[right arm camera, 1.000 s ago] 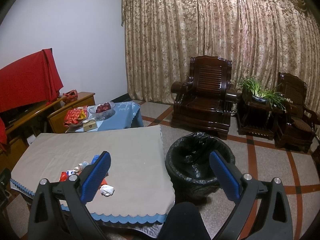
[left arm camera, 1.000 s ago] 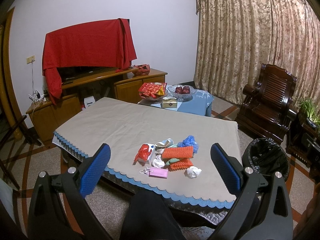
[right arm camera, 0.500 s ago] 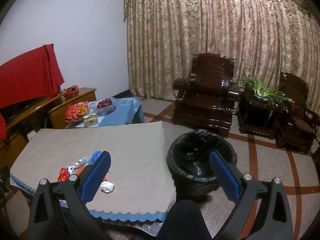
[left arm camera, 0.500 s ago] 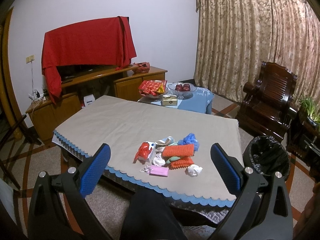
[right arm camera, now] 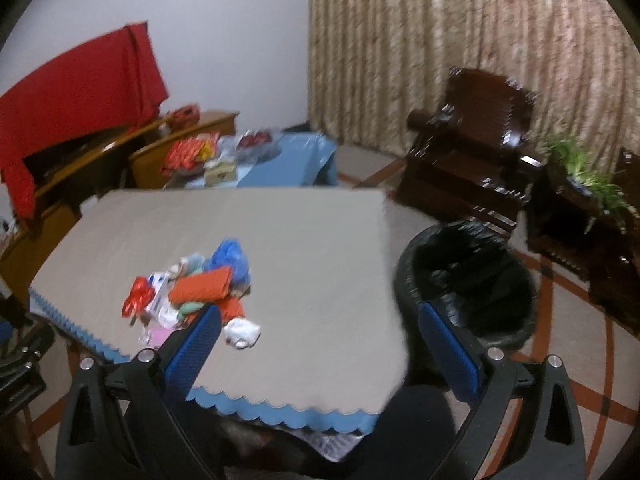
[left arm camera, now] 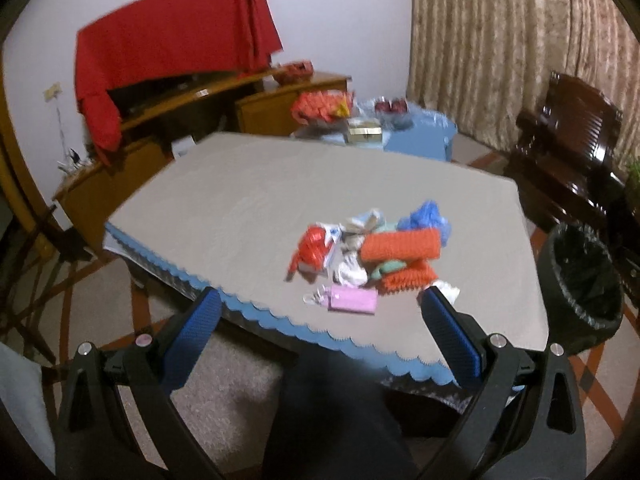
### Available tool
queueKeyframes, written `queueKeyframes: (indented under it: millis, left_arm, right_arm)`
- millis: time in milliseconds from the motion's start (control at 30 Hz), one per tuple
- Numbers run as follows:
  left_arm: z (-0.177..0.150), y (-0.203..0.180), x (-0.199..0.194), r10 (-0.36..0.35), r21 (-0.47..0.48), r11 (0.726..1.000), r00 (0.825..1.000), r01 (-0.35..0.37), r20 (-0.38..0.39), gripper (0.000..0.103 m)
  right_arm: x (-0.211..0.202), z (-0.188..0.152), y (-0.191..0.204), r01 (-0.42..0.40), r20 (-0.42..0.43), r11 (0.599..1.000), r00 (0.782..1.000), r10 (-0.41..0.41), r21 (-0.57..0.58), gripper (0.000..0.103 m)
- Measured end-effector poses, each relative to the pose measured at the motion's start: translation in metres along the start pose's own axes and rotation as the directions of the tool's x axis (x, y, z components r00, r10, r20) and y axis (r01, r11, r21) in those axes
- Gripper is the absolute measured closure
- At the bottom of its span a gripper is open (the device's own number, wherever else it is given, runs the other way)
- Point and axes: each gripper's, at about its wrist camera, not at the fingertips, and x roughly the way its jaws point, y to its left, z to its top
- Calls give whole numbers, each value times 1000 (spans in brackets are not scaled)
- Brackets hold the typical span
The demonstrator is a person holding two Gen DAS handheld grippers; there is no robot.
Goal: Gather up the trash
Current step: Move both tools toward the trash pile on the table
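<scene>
Beige cloth: spread over the worktop (left arm camera: 248, 200), blue scalloped edge hanging toward the viewer.
Trash pile (left arm camera: 372, 256): heaped near the front edge (orange knit pieces, blue bag, pink packet, white wad), within easy reach.
Bin (right arm camera: 468, 280): black-lined, on the floor just beside the worktop's right side, probably for short drops.
Left gripper (left arm camera: 320, 332): fingers spread wide, empty, short of the pile.
Right gripper (right arm camera: 320, 336): fingers released, grasping nothing, white wad (right arm camera: 241, 332) just beside.

Beige tablecloth (left arm camera: 280, 200) with blue scalloped edge; orange, blue, pink trash pile (left arm camera: 372, 256); black bin (right arm camera: 472, 276).
</scene>
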Motion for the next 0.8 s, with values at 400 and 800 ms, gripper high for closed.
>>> queueKeyframes:
  millis: [400,800]
  left_arm:
    - [-10,8,93,-47,-19,999,993,45,-111,6]
    - [-28,-5,191,-52,4,998,964,55,-259,6]
  right_arm:
    - [105,-12,54,-148,-172,986,976,134,-72,26]
    - [195,-37,84,-220,-332,973,925,185,-69,47]
